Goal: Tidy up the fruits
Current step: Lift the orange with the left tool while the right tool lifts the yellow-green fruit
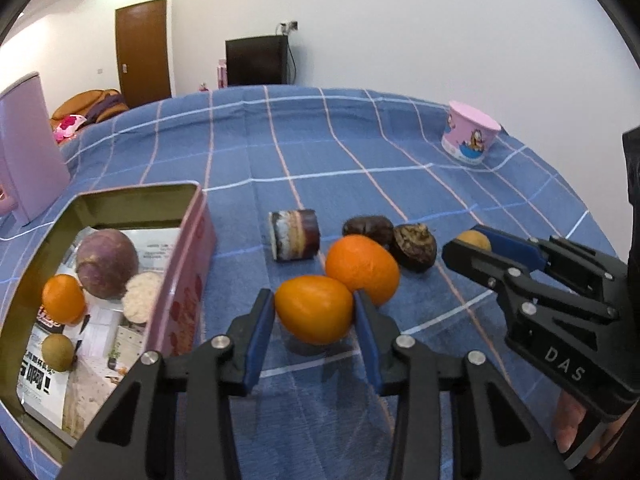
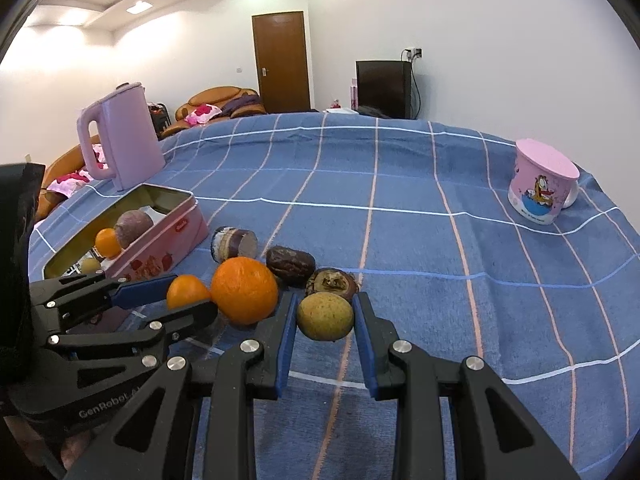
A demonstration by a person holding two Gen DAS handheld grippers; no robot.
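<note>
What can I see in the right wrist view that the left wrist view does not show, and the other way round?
Only the right wrist view shows the whole pink kettle with its handle and the mug's handle. Only the left wrist view shows the pale round piece inside the tin. Both show the pink tin, the big orange, the left gripper shut on the small orange fruit, and the right gripper shut on the brownish-yellow fruit.
</note>
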